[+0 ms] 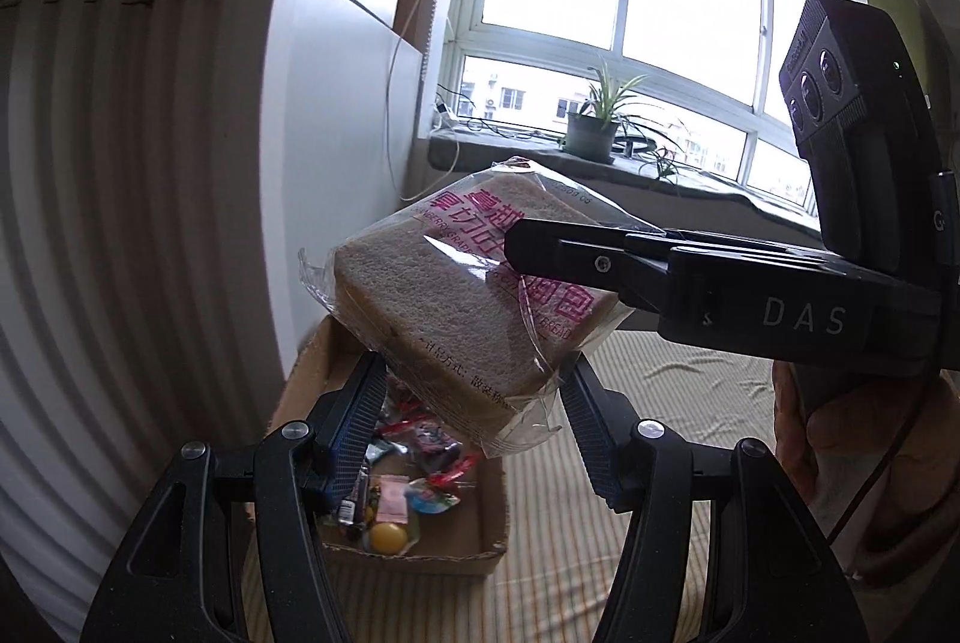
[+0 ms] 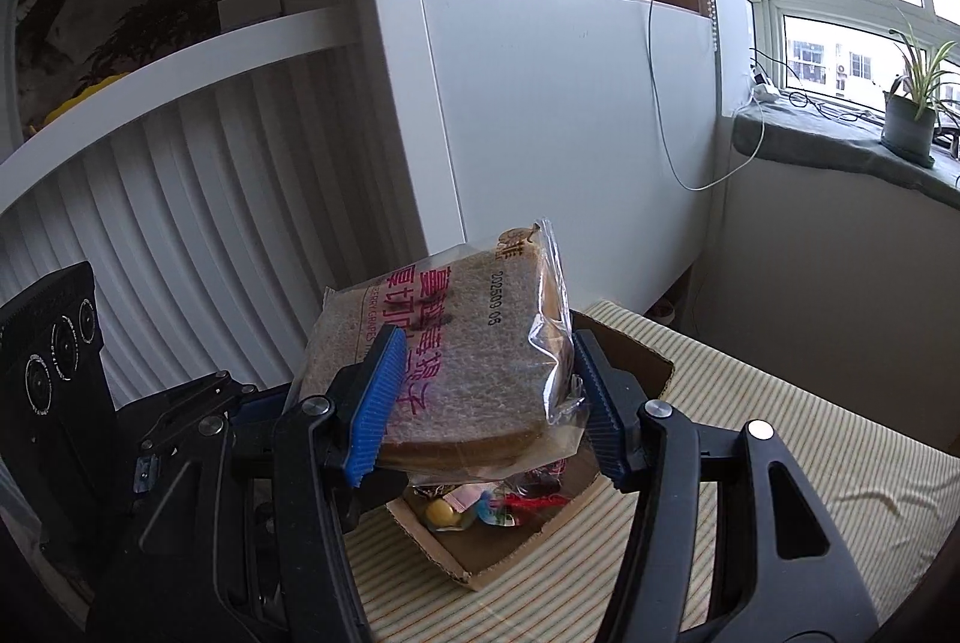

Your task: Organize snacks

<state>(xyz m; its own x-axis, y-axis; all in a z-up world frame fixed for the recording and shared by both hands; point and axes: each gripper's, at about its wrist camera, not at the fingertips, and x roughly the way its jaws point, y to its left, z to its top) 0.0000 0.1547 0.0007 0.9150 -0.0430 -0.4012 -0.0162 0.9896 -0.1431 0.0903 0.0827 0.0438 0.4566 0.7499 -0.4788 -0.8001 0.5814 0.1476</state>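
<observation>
Both the left gripper and the right gripper clamp their jaws on one bag of bread, sharing its floppy bulk above the cardboard box of sweets, apparently its destination.

Both wrist views look closely down at one bread packet.

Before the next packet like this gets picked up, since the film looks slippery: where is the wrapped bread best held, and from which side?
Grip the wrapped bread across the slab's two opposite crust edges, coming in level with its broad face, as the right gripper does now. The firm slice fills the gap between the fingers, while the loose film at the ends would probably slip. The cardboard box lies below.
</observation>
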